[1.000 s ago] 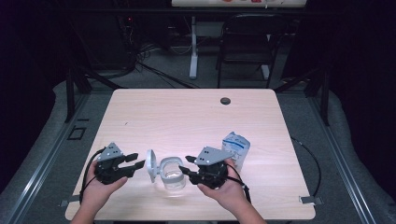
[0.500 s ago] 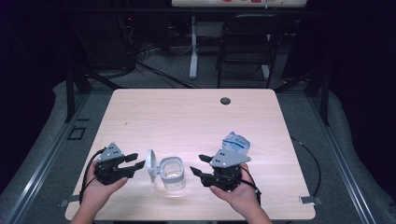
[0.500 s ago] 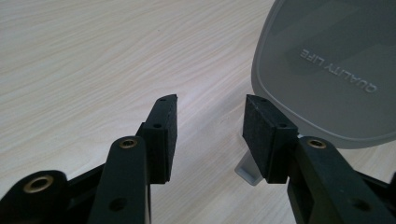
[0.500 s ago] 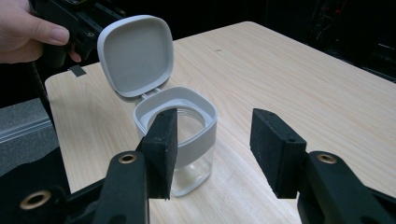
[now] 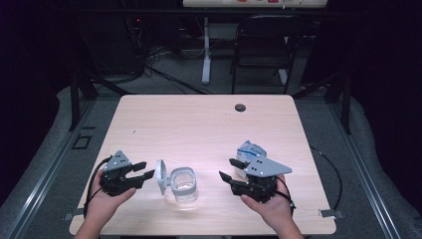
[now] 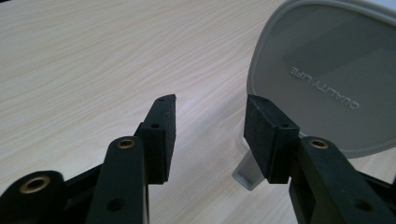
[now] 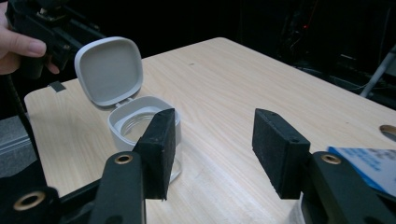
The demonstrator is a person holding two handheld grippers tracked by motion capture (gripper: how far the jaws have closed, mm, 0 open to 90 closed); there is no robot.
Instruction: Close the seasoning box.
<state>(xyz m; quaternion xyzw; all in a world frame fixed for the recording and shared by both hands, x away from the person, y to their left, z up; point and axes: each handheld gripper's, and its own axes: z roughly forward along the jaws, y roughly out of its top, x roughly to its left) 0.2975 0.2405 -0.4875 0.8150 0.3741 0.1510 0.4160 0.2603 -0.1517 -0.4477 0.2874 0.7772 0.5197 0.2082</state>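
Note:
A clear jar (image 5: pixel 184 186) with a grey collar stands near the table's front edge, its hinged grey lid (image 5: pixel 160 175) flipped up on the left side. My left gripper (image 5: pixel 143 170) sits just left of the lid, open; its jaws have just been opening and nothing is between them. In the left gripper view the lid (image 6: pixel 327 70) rises close past the right jaw of the left gripper (image 6: pixel 210 100). My right gripper (image 5: pixel 228 170) is off to the jar's right, open and empty, its jaws also just opening. The right gripper view looks past the right gripper (image 7: pixel 215 114) at the jar (image 7: pixel 135 119) and lid (image 7: pixel 109 67).
A blue and white packet (image 5: pixel 250 149) lies on the table (image 5: pixel 199 124) right behind the right gripper, also at the packet (image 7: pixel 364 163). A dark round hole (image 5: pixel 240 107) sits near the far edge. A chair (image 5: pixel 261 45) and cables stand beyond.
The right gripper has drawn back to the right, away from the jar, with its jaws spread wider. The left hand, jar and lid stayed in place.

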